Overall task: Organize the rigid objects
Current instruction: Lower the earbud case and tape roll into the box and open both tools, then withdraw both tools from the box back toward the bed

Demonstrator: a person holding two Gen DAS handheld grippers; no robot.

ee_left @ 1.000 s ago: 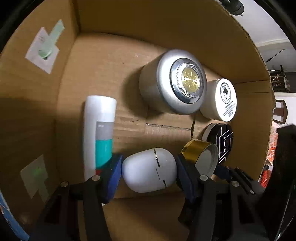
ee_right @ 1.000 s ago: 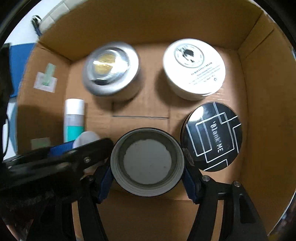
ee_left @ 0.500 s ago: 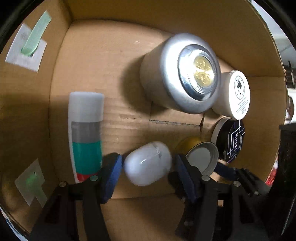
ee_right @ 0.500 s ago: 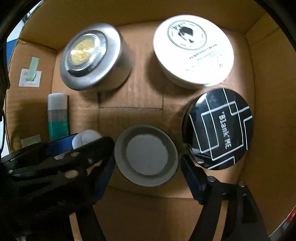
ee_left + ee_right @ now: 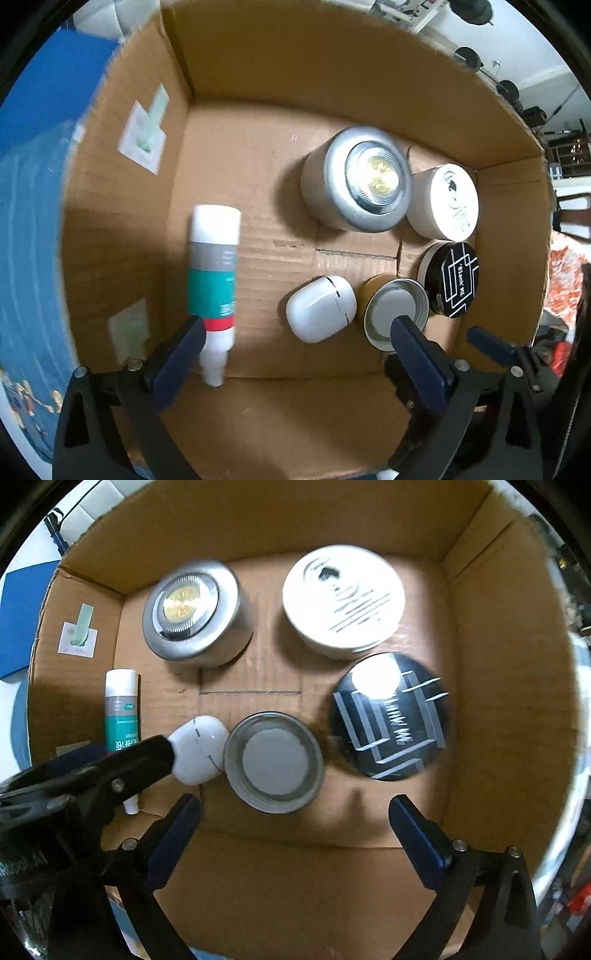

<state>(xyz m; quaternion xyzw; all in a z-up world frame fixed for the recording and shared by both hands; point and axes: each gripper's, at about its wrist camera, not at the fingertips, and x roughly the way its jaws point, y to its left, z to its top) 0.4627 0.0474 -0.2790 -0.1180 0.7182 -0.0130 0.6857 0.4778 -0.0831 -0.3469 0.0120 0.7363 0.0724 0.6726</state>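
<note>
Now both grippers are held wide apart and empty above the near wall of the cardboard box (image 5: 295, 520), nothing betw. the fingers: the left gripper (image 5: 295, 343) spans the gap over the white oval case (image 5: 320, 308), the right gripper (image 5: 295, 823) sits just short of the gold-sided lid (image 5: 274, 762).

The items are judged to be set down already. The lid lies open side up near the middle of the near wall, touching or almost touching the white case on its left; prob. packed close to save floor room. The tube (image 5: 121, 716) w/ teal band lies flat along the left wall, cap pointing to the far wall, nozzle to the near one. The silver puck light (image 5: 192, 609) stands twd. the far-left part of the floor, the white round tin (image 5: 343, 598) at far right, the black tin (image 5: 388, 716) w/ white line pattern below it by the right wall.

Around: a label w/ green tape (image 5: 78, 633) is stuck on the left wall; blue surface (image 5: 48, 110) is seen outside the box.

In the way: from the right wrist view the left gripper's black arm crosses over the tube's lower end and the case edge. The box's near wall would need clearing on any lift-out. Free floor is left mostly in the far-left corner.
</note>
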